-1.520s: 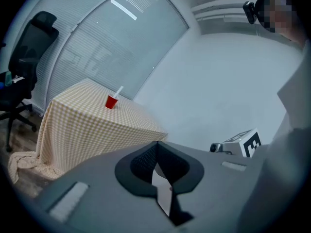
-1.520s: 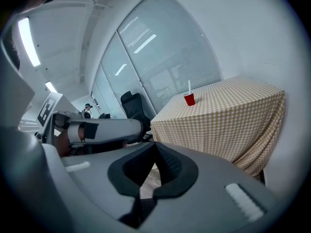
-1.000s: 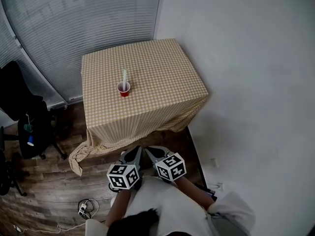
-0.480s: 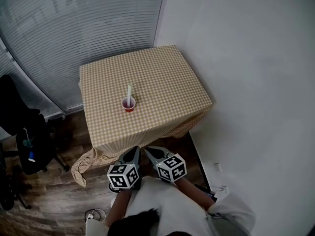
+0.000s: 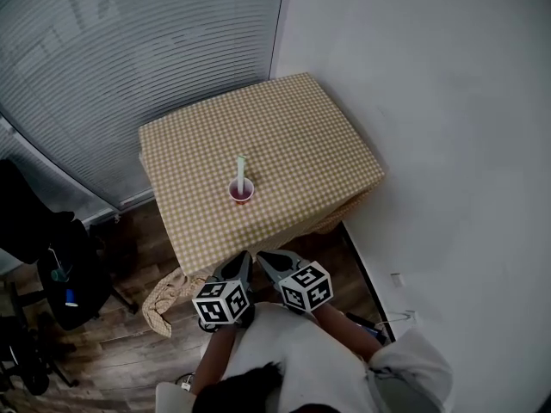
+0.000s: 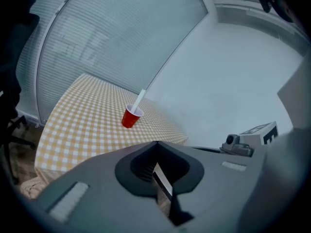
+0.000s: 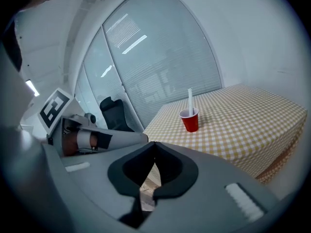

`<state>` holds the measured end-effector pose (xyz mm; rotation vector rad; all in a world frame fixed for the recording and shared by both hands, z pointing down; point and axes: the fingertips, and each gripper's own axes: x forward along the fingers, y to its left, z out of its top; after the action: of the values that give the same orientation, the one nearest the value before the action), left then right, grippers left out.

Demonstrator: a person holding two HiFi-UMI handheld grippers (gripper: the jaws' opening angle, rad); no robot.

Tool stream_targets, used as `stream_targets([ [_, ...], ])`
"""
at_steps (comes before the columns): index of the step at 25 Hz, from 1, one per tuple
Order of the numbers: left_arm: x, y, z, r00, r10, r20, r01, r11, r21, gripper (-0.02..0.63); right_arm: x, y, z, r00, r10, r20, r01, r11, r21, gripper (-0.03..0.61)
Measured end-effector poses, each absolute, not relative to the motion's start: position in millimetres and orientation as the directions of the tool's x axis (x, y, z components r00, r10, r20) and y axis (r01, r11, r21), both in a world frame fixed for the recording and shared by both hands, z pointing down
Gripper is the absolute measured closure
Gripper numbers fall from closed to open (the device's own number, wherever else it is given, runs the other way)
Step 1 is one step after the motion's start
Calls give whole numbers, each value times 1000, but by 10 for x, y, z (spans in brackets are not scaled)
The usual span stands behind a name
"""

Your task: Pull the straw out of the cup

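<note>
White straw [image 5: 240, 168] upright in red cup [image 5: 241, 192], mid checked table [image 5: 310, 136]

A red cup [image 5: 242, 191] with a white straw [image 5: 240, 169] standing in it is seen on the checked table [image 5: 293, 136]. At the cup's 6 o'clock, beyond the table's edge, the left gripper [image 5: 234, 268] and right gripper [image 5: 274, 263] are held side by side.

The checked-cloth table [image 5: 284, 136] stands in a corner: window blinds [image 5: 129, 58] behind it, white wall [image 5: 439, 101] at its right, black chair [image 5: 60, 269] on wood floor [image 5: 112, 355] at its left.
</note>
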<state>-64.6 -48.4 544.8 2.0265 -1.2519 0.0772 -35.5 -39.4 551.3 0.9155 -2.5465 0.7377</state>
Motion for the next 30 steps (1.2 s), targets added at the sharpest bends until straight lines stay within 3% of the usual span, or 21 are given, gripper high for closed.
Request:
stream_targets([
  [11, -953, -766, 5458, 581, -696, 422, -770, -303, 561, 597, -684, -657, 5501, -694, -550, 465, -713, 613, -340, 575],
  [30, -1225, -1177, 5365, 521, -762, 385, -791, -263, 552, 597, -666, -1105, 5356, -690, -580, 432, -720, 610, -330, 561],
])
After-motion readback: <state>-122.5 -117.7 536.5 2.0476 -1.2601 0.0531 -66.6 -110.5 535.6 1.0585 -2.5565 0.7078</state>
